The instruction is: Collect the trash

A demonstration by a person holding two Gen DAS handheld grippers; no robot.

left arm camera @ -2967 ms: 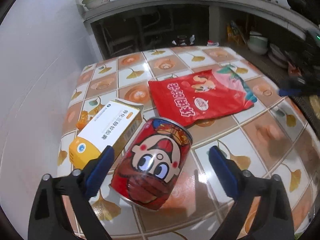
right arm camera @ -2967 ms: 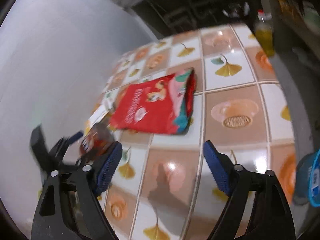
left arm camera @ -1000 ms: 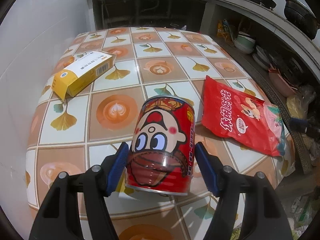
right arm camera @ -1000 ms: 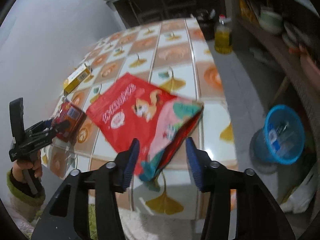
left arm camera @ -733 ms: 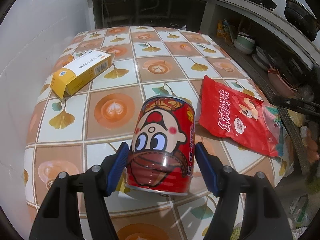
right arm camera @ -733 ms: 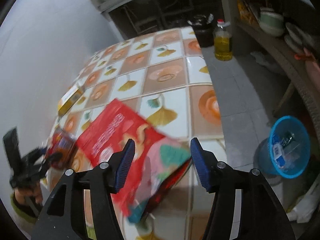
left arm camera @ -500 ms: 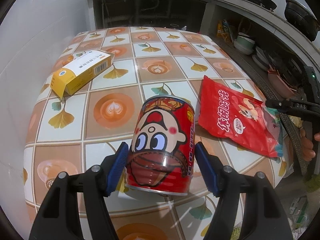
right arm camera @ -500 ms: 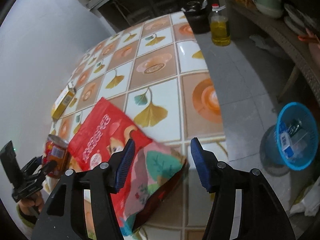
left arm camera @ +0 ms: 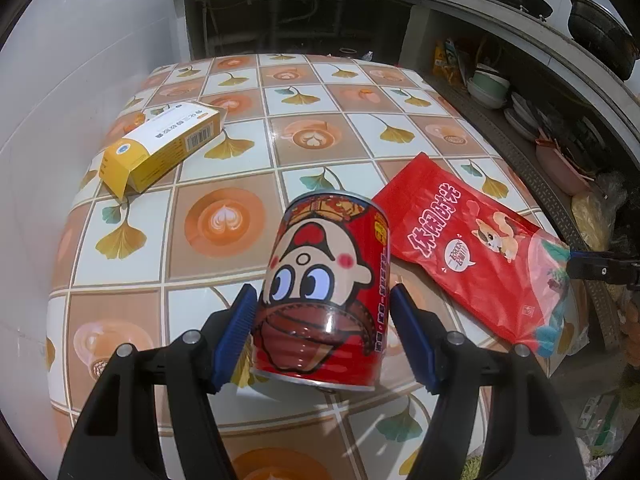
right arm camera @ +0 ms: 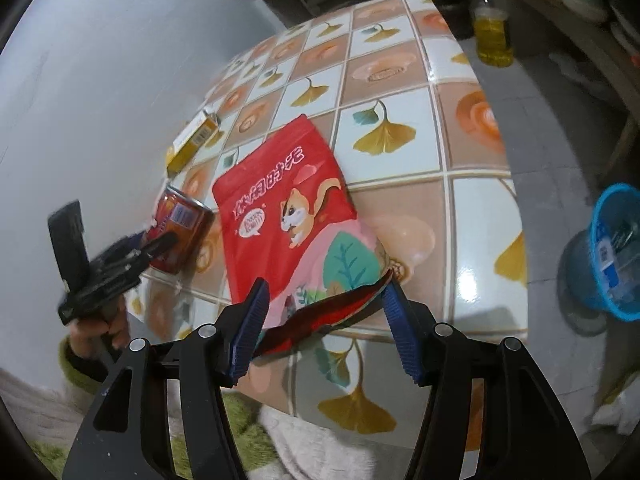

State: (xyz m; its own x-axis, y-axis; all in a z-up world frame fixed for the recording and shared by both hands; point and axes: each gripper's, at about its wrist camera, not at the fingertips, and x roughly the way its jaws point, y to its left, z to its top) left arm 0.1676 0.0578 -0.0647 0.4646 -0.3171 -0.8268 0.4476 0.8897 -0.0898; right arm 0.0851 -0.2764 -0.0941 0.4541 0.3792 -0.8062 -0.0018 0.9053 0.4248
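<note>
A red can (left arm camera: 324,292) with a cartoon face is tilted between the blue pads of my left gripper (left arm camera: 323,296), which is shut on it just above the tiled table (left arm camera: 316,140). From the right wrist view, the same can (right arm camera: 180,224) and left gripper (right arm camera: 156,240) are at the left. A red snack bag (right arm camera: 288,208) lies at the table's near edge. Its open end bows between the pads of my right gripper (right arm camera: 326,300), both edges against them. In the left wrist view the bag (left arm camera: 472,248) lies right of the can, with a right finger (left arm camera: 592,270) at its corner.
A yellow and white box (left arm camera: 160,148) lies at the table's far left. On the floor to the right stands a blue basket (right arm camera: 616,252) holding some trash, and farther back an oil bottle (right arm camera: 494,36). Shelves with bowls (left arm camera: 488,84) line the right. A hand (right arm camera: 108,328) holds the left gripper.
Three seconds ago the left jaws stood open around the can; since a second ago they have held it still. The right gripper has sunk with the bag's end, and the bag now lies flatter.
</note>
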